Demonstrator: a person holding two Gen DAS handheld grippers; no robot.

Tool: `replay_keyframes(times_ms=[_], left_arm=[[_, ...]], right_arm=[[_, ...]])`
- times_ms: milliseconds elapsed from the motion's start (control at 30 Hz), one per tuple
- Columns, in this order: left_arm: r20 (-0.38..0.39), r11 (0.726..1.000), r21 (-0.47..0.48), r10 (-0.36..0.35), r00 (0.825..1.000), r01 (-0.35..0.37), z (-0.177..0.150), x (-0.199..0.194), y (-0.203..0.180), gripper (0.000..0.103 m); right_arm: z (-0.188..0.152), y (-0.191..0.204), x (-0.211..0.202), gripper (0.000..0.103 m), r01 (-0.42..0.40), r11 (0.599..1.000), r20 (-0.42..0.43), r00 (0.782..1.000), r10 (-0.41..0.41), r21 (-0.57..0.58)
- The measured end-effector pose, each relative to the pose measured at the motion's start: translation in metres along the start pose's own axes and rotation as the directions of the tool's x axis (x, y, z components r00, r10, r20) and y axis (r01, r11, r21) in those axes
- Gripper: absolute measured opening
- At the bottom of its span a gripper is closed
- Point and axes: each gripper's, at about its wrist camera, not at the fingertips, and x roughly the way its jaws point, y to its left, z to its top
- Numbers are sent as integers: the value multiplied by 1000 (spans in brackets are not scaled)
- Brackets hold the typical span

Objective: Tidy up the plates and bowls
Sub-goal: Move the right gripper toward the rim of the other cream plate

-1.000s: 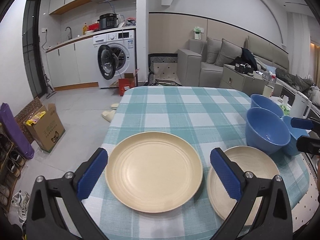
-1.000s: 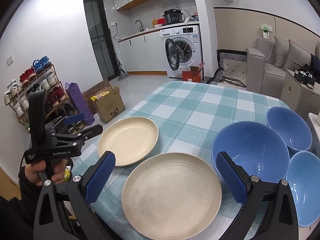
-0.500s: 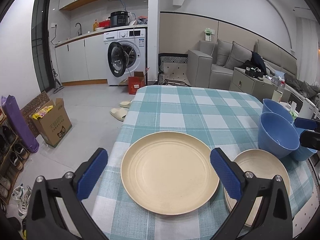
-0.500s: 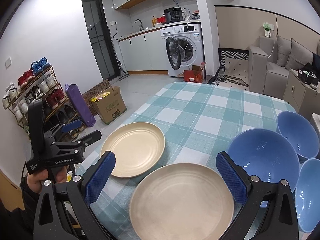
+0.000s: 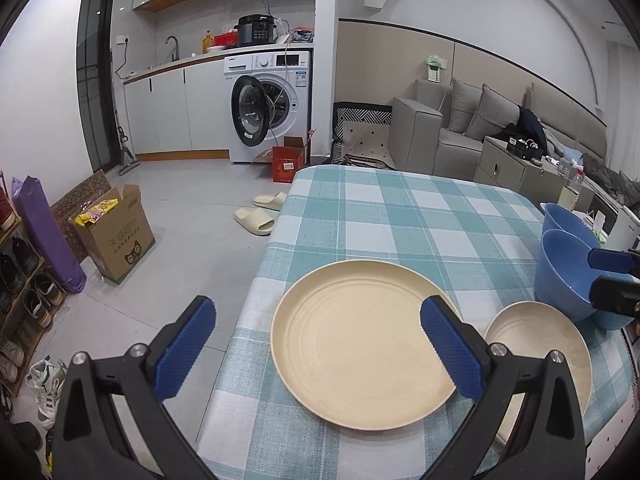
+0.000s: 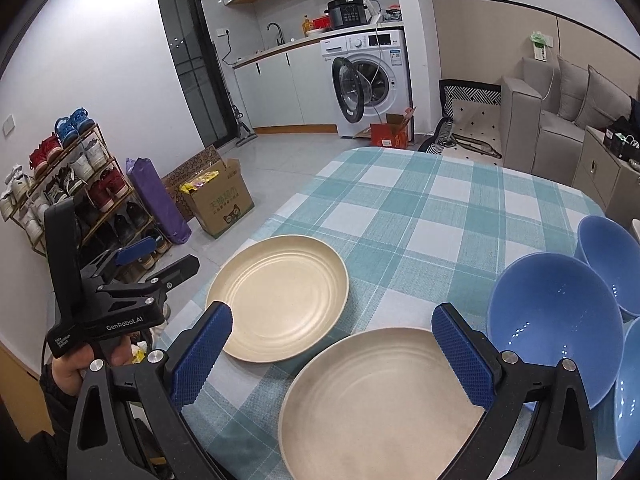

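Note:
Two cream plates lie side by side on the teal checked tablecloth [image 5: 400, 220]. My left gripper [image 5: 318, 312] hangs open at the table's near left corner, and the left plate [image 5: 360, 356] sits in front of its right finger. The second plate [image 5: 536, 344] lies to the right. My right gripper [image 6: 332, 316] is open above the near plate [image 6: 380, 408], with the other plate [image 6: 280, 300] beyond its left finger. Three blue bowls [image 6: 552, 312] [image 6: 608, 256] [image 6: 632, 392] cluster at the right edge. A hand [image 6: 76, 368] holds the left gripper [image 6: 172, 254] off the table's left side.
The table's left edge [image 5: 256, 280] drops to a tiled floor with slippers [image 5: 256, 220] and a cardboard box [image 5: 116, 232]. A shoe rack [image 6: 72, 188] lines the left wall. A washing machine [image 5: 272, 108] and a sofa [image 5: 460, 128] stand behind.
My left gripper has drifted left, so the plates sit further right in its view. My right gripper has shifted left and pulled back; the near plate is now lower right. Both stay open.

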Motion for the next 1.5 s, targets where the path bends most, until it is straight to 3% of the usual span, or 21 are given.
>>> replay_keyframes(times_ms=[533,933,1500], left_arm=[[-58,996,-84,3,998,-8,-10,24,26,103],[-105,997,-73,32,994,-40,-18,43,31,103],[-159,996,-90,9,987,-23,-30,63,36,102]], right_arm=[[5,-1,65,102,31,999,-104,994,-28,33],[3,-1,94,100,23,999,-147,989,-18,29],[-5,3,125,85,1,1000,-225,974,6,31]])
